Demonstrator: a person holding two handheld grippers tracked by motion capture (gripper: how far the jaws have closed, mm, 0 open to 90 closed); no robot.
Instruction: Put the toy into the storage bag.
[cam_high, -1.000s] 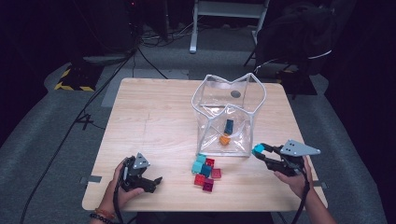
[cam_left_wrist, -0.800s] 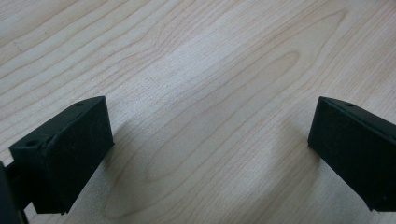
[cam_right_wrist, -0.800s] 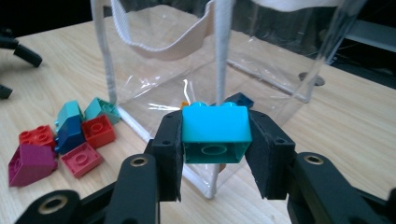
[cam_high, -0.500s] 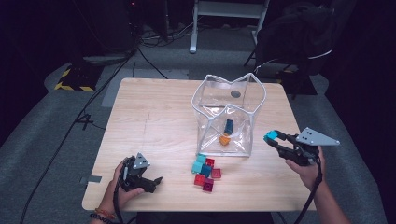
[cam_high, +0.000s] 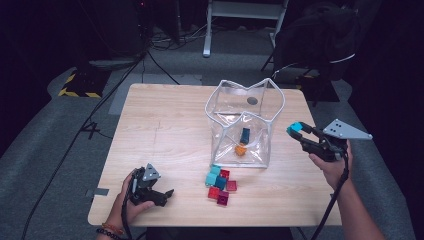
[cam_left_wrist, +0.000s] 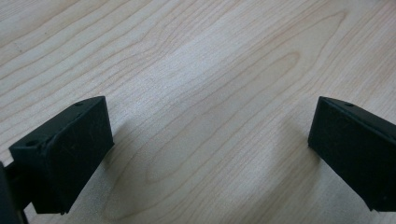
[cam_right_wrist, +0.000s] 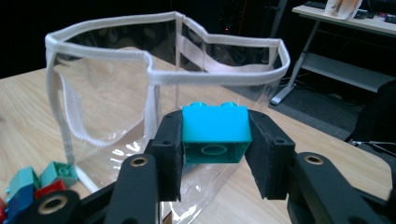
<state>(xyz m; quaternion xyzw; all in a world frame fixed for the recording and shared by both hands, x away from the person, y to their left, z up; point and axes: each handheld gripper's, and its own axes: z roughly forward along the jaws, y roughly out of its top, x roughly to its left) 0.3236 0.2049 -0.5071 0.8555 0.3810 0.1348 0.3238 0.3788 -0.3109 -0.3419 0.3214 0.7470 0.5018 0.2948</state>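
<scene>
A teal block (cam_right_wrist: 215, 133) is sitting pinched between the two black jaws of the right gripper (cam_high: 300, 131), studs facing up and its hollow underside facing the camera in the right gripper view. In the high view the block (cam_high: 297, 128) is hanging in the air just to the right of a clear plastic bag (cam_high: 245, 125), outside the bag's white-trimmed rim and at about the height of that rim. The bag is standing open on a wooden table (cam_high: 165, 130), and inside it, on the bottom, a dark blue block (cam_high: 245, 135) and an orange block (cam_high: 241, 149) are lying close together. Just in front of the bag, on the person's side, a small pile of blocks (cam_high: 220, 184) in red, teal and blue is resting on the table, nearly touching the bag's lower edge. The person's right hand (cam_high: 331, 162) is gripping the right gripper from below, with a cable trailing down past the wrist. Well away from the bag, near the table's front left corner, the left gripper (cam_high: 167, 194) is lying low on the wood in the person's left hand (cam_high: 127, 200); in the left gripper view its jaws are standing spread wide apart with only bare wood between them.
</scene>
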